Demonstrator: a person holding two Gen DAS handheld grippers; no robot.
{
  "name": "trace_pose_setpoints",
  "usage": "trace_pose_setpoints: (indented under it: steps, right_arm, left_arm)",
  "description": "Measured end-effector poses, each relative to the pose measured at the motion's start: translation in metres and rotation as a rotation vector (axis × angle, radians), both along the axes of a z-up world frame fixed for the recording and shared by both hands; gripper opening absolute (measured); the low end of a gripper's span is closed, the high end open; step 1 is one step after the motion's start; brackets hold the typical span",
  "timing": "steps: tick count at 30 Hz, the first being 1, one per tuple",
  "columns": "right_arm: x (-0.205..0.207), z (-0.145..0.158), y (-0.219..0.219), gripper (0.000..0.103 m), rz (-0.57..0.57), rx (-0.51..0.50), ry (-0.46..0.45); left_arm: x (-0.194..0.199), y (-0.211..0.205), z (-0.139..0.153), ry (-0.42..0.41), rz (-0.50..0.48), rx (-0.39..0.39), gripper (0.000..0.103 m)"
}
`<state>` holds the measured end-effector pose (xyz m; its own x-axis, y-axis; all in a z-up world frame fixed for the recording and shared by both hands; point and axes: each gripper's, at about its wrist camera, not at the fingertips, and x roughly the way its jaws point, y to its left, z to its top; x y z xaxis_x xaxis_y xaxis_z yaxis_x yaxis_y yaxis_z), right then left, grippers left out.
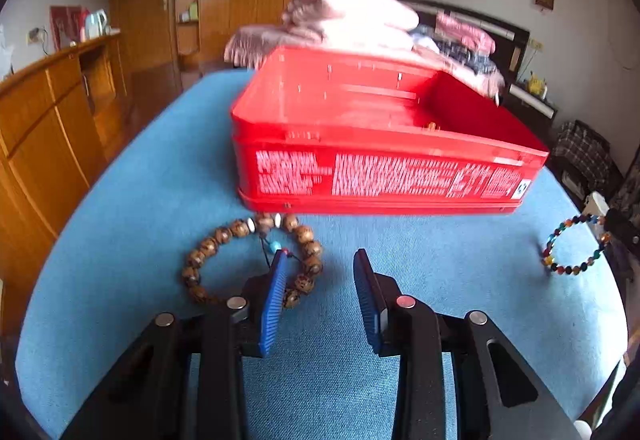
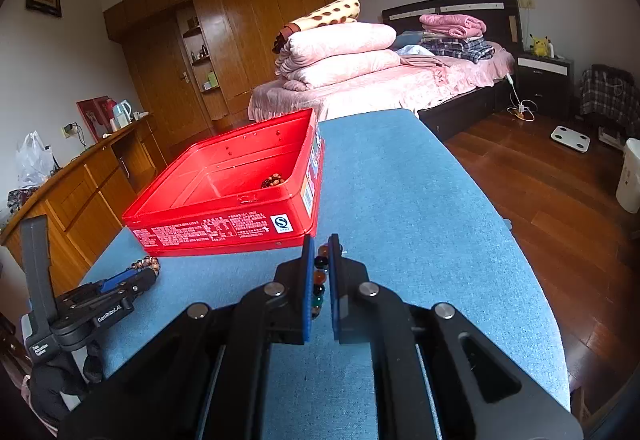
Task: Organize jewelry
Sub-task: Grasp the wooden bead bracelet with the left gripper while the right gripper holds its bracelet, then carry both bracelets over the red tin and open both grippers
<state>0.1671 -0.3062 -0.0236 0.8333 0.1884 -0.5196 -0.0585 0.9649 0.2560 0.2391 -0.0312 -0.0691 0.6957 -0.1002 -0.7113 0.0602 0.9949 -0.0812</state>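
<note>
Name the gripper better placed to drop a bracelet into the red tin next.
Right. The right gripper is already shut on the multicoloured bracelet beside the red tin; the left gripper is open, wooden bracelet ungripped.

The counter [image 1: 160,180] is covered in soft blue cloth. The tin box [image 1: 380,144] is bright red all over, with lots of small white writing on its side. The wooden bracelet [image 1: 248,260] has brown beads with dark speckles, 2 little silver-white beads and 1 light blue bead on a dark string. The glass bracelet [image 1: 576,244] has beads of many colours: orange, red, green, blue and black. Both tongs, left [image 1: 320,272] and right [image 2: 321,264], are black with blue ridged pads [image 1: 272,308]. The bed [image 2: 400,88] is pink, with pink quilts and a cream blanket [image 2: 328,14] with brown spots. The floor [image 2: 540,200] is dark reddish brown wood.
</note>
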Motion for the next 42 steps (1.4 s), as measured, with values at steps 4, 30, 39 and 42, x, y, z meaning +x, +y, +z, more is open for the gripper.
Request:
trace_pose_setpoints:
  steps: [4, 30, 39, 42]
  right_arm:
    - [0.000, 0.000, -0.004, 0.006, 0.002, 0.007, 0.001]
    - [0.003, 0.036, 0.023, 0.006, 0.154, 0.082, -0.101]
    - [0.026, 0.061, 0.045, 0.006, 0.187, 0.070, -0.135]
    - [0.038, 0.069, 0.053, 0.006, 0.189, 0.069, -0.155]
  left_arm:
    - [0.003, 0.003, -0.003, 0.010, -0.001, -0.019, 0.012]
    - [-0.049, 0.019, 0.081, -0.375, -0.014, -0.144, 0.011]
    - [-0.029, 0.015, 0.113, -0.459, -0.041, -0.171, 0.011]
    - [-0.018, 0.016, 0.117, -0.491, -0.029, -0.186, 0.011]
